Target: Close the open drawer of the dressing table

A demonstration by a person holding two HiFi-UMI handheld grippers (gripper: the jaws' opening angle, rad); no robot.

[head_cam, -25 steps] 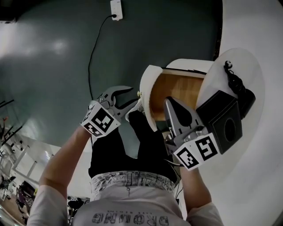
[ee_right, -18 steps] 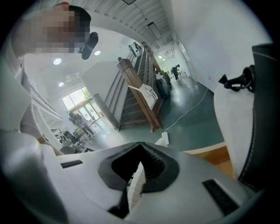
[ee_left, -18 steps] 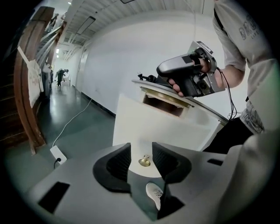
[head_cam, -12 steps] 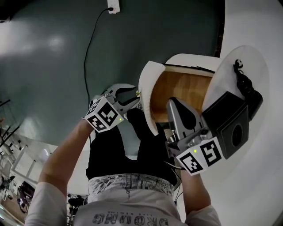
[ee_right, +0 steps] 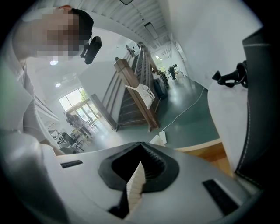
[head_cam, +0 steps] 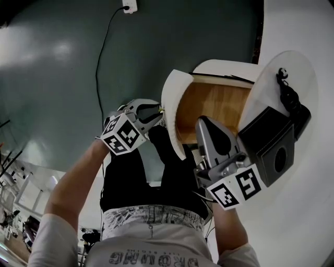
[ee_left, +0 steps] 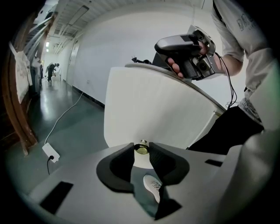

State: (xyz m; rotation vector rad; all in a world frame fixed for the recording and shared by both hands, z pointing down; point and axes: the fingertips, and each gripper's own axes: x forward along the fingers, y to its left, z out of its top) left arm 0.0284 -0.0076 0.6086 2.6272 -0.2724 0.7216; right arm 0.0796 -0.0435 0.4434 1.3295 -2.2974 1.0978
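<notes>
The dressing table's drawer stands pulled out, its white curved front [head_cam: 171, 104] facing me and its wooden inside [head_cam: 209, 107] showing. A small brass knob [head_cam: 163, 110] sits on that front. My left gripper [head_cam: 156, 116] is at the knob; in the left gripper view the knob [ee_left: 141, 148] lies between the fingertips [ee_left: 127, 153], which are closing and touch it on both sides. My right gripper [head_cam: 201, 122] hangs over the drawer's near end, shut and holding nothing, its closed tips [ee_right: 141, 146] pointing past the drawer edge.
The white round tabletop [head_cam: 292, 73] carries a black box [head_cam: 271, 146] and a black tangled item [head_cam: 287, 94]. A power strip [head_cam: 128, 5] with a black cable lies on the green floor. My legs stand close beneath the drawer front.
My left gripper has come down and right onto the knob, and its jaws have narrowed around it. The right gripper has stayed where it was.
</notes>
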